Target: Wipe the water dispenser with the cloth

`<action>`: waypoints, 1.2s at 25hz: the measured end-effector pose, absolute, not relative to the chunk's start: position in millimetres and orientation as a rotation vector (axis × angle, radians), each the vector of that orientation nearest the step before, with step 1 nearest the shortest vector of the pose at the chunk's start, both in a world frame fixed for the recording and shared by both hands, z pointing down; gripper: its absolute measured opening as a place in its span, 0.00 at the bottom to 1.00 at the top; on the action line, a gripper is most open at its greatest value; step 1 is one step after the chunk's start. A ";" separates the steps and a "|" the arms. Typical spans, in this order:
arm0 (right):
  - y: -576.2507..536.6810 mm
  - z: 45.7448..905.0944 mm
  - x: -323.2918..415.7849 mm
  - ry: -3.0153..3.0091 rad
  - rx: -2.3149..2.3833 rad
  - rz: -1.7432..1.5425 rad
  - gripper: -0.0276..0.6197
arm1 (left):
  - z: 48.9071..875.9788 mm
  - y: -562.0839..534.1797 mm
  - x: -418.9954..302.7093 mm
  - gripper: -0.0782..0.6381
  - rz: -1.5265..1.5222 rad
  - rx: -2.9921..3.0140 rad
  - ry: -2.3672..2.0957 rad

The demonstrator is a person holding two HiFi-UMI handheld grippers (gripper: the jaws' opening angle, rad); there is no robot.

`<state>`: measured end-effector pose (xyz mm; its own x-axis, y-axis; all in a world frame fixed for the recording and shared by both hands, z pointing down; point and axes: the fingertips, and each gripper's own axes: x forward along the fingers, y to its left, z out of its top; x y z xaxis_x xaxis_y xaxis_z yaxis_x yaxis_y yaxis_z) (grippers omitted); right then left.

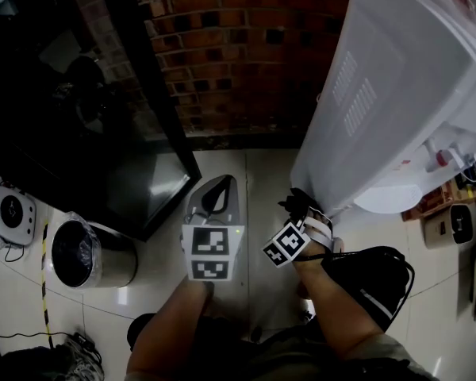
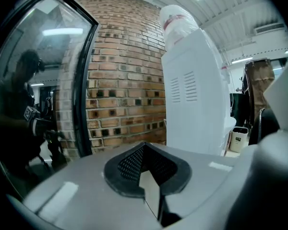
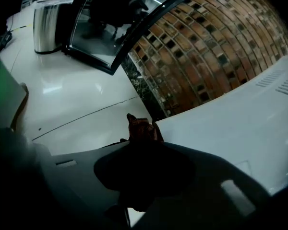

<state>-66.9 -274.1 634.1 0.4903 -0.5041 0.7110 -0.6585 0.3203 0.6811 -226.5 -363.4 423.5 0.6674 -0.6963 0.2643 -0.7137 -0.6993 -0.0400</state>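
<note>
The white water dispenser stands at the right, against the brick wall. My right gripper is low at the dispenser's left side panel, shut on a dark reddish cloth. In the right gripper view the cloth pokes out past the right gripper, beside the white panel. My left gripper hangs over the floor tiles left of the dispenser, shut with nothing in it. The left gripper view shows the left gripper pointing at the brick wall, with the dispenser to its right.
A black glass-door cabinet fills the left. A steel bin with a dark liner stands in front of it. A black bag lies on the floor by the dispenser's foot. A round white device and cables lie far left.
</note>
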 end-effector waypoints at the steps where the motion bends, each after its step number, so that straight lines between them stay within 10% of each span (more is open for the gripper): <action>1: -274.7 645.7 -67.0 -1.134 1.317 0.140 0.19 | 422.9 -362.3 -226.2 0.11 0.400 2.806 -1.187; 16: -263.5 739.8 -71.9 -1.155 1.230 0.299 0.19 | 388.9 -361.5 -223.4 0.11 0.315 2.777 -1.214; 30: -303.8 460.9 -152.0 -1.909 1.432 0.079 0.20 | 337.3 -366.0 -218.2 0.11 0.227 2.784 -1.416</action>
